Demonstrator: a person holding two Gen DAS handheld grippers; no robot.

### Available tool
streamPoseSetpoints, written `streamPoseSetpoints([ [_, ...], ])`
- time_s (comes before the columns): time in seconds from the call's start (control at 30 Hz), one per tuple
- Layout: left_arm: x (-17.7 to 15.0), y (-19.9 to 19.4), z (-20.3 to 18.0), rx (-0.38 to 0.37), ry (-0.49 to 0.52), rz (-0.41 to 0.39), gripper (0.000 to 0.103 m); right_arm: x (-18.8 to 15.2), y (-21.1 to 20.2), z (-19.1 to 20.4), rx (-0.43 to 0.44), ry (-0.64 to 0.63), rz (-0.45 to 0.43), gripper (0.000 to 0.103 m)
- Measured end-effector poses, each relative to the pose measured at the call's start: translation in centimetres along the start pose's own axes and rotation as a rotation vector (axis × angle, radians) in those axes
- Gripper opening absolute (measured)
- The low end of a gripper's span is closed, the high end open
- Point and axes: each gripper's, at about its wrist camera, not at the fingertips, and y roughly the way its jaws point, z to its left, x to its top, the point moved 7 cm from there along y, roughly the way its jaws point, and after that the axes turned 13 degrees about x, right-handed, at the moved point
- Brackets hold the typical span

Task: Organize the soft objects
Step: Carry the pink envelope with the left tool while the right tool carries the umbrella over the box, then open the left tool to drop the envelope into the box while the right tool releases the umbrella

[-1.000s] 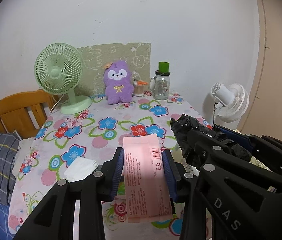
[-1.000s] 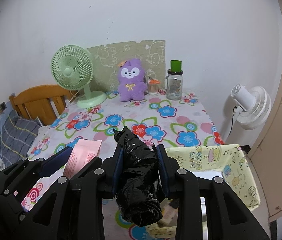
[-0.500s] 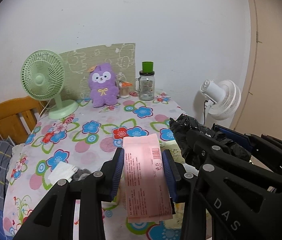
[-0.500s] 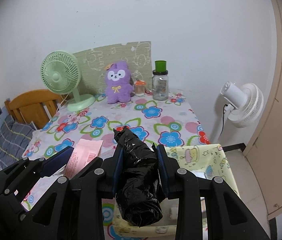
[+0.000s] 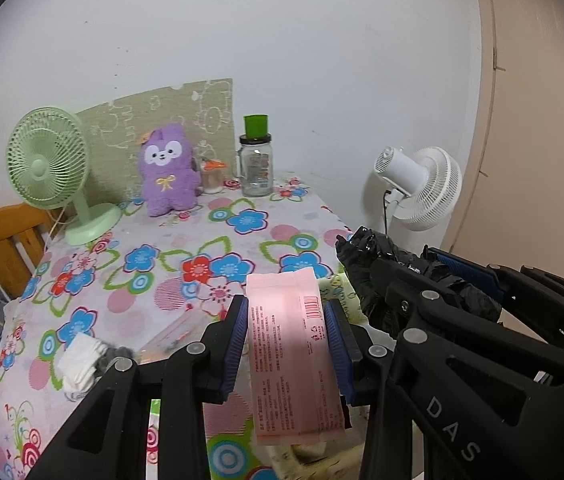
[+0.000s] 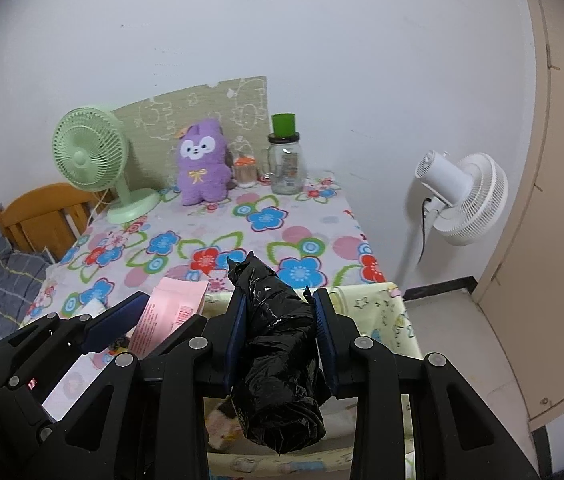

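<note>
My left gripper [image 5: 286, 316] is shut on a pink packet [image 5: 294, 360] with a barcode and holds it above the near edge of the flowered table [image 5: 169, 264]. My right gripper [image 6: 279, 312] is shut on a crumpled black plastic bag [image 6: 277, 356] and holds it over a yellow patterned fabric bin [image 6: 382, 312] that stands against the table's near right side. The bag also shows in the left wrist view [image 5: 386, 276], and the pink packet in the right wrist view [image 6: 169, 312]. A white folded cloth [image 5: 79, 364] lies on the table at the left.
At the back of the table stand a green desk fan [image 5: 53, 172], a purple plush toy [image 5: 167, 170], a small orange-lidded jar [image 5: 211, 178] and a glass jar with a green lid [image 5: 257, 160]. A white floor fan [image 6: 462, 196] stands right. A wooden chair [image 6: 49, 216] is left.
Both grippers have drawn back and to the right with their loads. The table looks farther and the yellow bin lies under the right gripper.
</note>
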Motion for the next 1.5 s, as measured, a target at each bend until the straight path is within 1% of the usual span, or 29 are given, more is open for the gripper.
streamPoseSetpoints([
  [0.27, -0.2, 1.8, -2.9, -0.033, 0.031, 0.038, 0.040, -0.6, 0.6, -3.1, -0.031, 0.040, 0.021, 0.036],
  [0.5, -0.7, 3.1, -4.3, -0.042, 0.054, 0.067, 0.041, -1.4, 1.5, -4.8, -0.040, 0.068, 0.044, 0.036],
  [0.53, -0.7, 3.2, -4.4, -0.042, 0.056, 0.071, 0.046, -1.5, 1.7, -5.0, -0.039, 0.071, 0.048, 0.036],
  [0.57, -0.9, 3.4, -4.5, -0.042, 0.058, 0.078, 0.054, -1.6, 1.8, -5.1, -0.037, 0.074, 0.052, 0.036],
  [0.63, -1.0, 3.6, -4.5, -0.040, 0.059, 0.082, 0.060, -1.8, 2.1, -5.3, -0.031, 0.079, 0.060, 0.036],
  [0.67, -1.1, 3.6, -4.5, -0.041, 0.058, 0.084, 0.065, -1.8, 2.3, -5.3, -0.023, 0.083, 0.063, 0.036],
  [0.77, -1.1, 3.8, -4.4, -0.034, 0.062, 0.087, 0.073, -1.9, 2.9, -5.3, -0.008, 0.094, 0.073, 0.042],
  [0.8, -1.2, 3.9, -4.3, -0.026, 0.063, 0.092, 0.074, -1.9, 3.1, -5.3, -0.008, 0.095, 0.076, 0.051],
  [0.83, -1.2, 4.0, -4.2, -0.019, 0.063, 0.095, 0.076, -1.9, 3.1, -5.3, -0.013, 0.096, 0.077, 0.059],
  [0.87, -1.2, 4.0, -4.1, -0.023, 0.061, 0.097, 0.079, -1.9, 3.2, -5.3, -0.019, 0.095, 0.076, 0.065],
  [0.9, -1.1, 4.1, -4.0, -0.027, 0.060, 0.097, 0.079, -1.9, 3.2, -5.1, -0.013, 0.097, 0.074, 0.074],
  [0.93, -1.1, 4.0, -3.8, -0.034, 0.052, 0.098, 0.080, -1.9, 3.2, -5.0, -0.010, 0.100, 0.070, 0.080],
  [1.0, -1.0, 3.9, -3.5, -0.035, 0.049, 0.097, 0.081, -1.8, 3.1, -4.8, -0.020, 0.106, 0.060, 0.085],
  [1.07, -1.0, 3.7, -3.2, -0.031, 0.046, 0.095, 0.087, -1.7, 3.0, -4.5, -0.023, 0.102, 0.058, 0.085],
  [1.13, -0.9, 3.5, -2.7, -0.023, 0.041, 0.087, 0.089, -1.6, 2.9, -4.1, -0.022, 0.099, 0.058, 0.086],
  [1.33, -0.6, 2.4, -1.1, -0.020, 0.037, 0.062, 0.091, -1.2, 2.3, -2.4, -0.020, 0.093, 0.048, 0.086],
  [1.5, -0.4, 1.2, 0.4, -0.018, 0.033, 0.038, 0.092, -0.7, 1.5, -0.6, -0.029, 0.081, 0.024, 0.089],
])
